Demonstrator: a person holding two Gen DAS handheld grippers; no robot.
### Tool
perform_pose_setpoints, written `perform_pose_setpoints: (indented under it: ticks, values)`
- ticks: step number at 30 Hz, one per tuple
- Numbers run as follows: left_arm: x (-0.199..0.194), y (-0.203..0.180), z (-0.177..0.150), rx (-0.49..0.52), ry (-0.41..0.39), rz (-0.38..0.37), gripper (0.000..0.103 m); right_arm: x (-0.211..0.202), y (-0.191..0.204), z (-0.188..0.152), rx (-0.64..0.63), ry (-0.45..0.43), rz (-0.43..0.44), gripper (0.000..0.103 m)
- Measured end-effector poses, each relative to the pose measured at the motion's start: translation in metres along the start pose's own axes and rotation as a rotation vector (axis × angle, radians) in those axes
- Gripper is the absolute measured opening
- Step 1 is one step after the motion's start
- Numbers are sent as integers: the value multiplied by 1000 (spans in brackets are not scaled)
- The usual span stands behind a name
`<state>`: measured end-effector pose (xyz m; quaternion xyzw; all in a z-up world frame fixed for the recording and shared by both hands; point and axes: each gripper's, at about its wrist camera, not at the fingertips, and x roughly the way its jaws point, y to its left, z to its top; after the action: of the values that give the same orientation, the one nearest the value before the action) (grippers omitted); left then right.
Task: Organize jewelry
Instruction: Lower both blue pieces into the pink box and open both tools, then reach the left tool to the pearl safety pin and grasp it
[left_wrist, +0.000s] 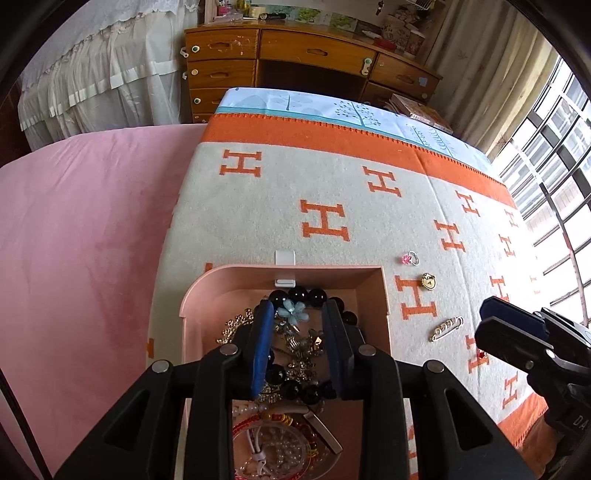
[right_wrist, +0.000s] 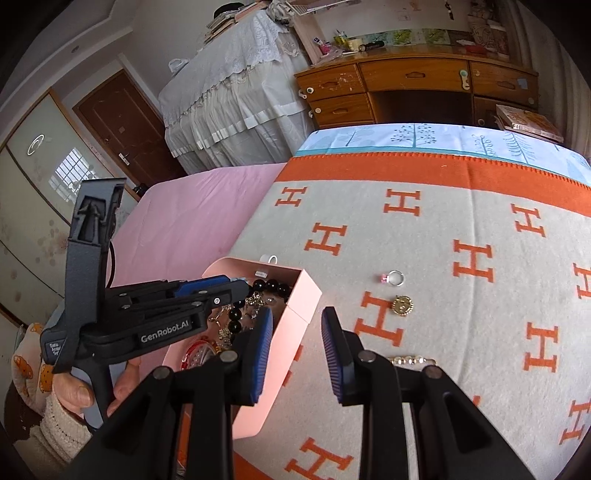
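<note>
A pink open box (left_wrist: 207, 291) sits on the H-patterned blanket (left_wrist: 332, 177) and holds black beads (left_wrist: 295, 294), a blue flower piece (left_wrist: 293, 312), gold chains and bangles. My left gripper (left_wrist: 299, 317) is open and empty, its jaws hanging over the box contents. Beside the box lie a pink-stone ring (left_wrist: 410, 257), a gold brooch (left_wrist: 428, 282), a pearl pin (left_wrist: 446, 328) and a small red bead (left_wrist: 481, 355). My right gripper (right_wrist: 295, 332) is open and empty above the box's right wall (right_wrist: 291, 332), left of the ring (right_wrist: 394, 277), brooch (right_wrist: 402, 305) and pin (right_wrist: 412, 360).
A pink sheet (left_wrist: 85, 240) covers the bed to the left. A wooden desk with drawers (left_wrist: 295, 55) stands beyond the bed. A lace-covered stand (right_wrist: 229, 92) and a brown door (right_wrist: 118, 122) are at the back left. A window (left_wrist: 554, 177) is at the right.
</note>
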<state>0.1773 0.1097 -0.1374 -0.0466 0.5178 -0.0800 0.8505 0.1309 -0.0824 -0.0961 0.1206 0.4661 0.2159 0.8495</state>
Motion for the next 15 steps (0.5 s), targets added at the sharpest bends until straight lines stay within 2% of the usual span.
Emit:
perform_pose_setpoints:
  ticks: [3, 5, 7, 15]
  values:
    - [-2, -3, 2, -2, 1, -8, 34, -9, -6, -2, 10, -20, -15, 28]
    - [-7, -5, 1, -1, -14, 0, 51, -16, -9, -4, 22, -34, -17, 28]
    - [-15, -8, -1, 7, -44, 15, 58, -22, -12, -5, 30, -52, -16, 28]
    - [-42, -27, -9, 44, -96, 25, 59, -44, -27, -5, 68, -107, -45, 28]
